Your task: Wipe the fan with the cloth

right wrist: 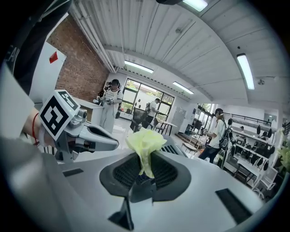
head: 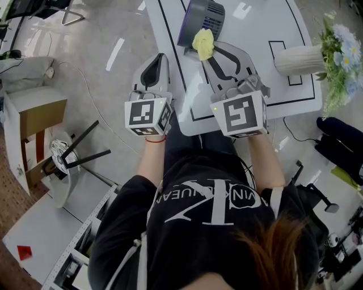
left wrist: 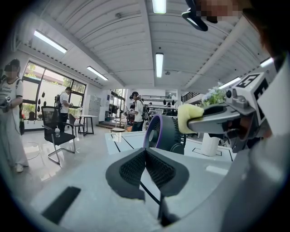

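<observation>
**Yellow cloth held at the fan's near edge**

A white counter marked with black lines stands in a bright, open workshop with a glossy pale floor and strip lights on a ribbed ceiling. Several people stand further back by the windows.

At the counter's far end sits a round, dark fan with a purple rim. To its right is a white ribbed vase holding pale blue and white flowers.

The right gripper reaches over the counter towards the fan. Its jaws are clamped on a crumpled pale yellow cloth, which bunches up above the dark ridged pads in the right gripper view. The cloth sits right at the fan's near edge. Whether it actually touches the housing cannot be made out.

The left gripper is held beside the counter's left edge, level with the right one and apart from the fan. Its jaws are pressed together with nothing between them, as the left gripper view shows plainly.
</observation>
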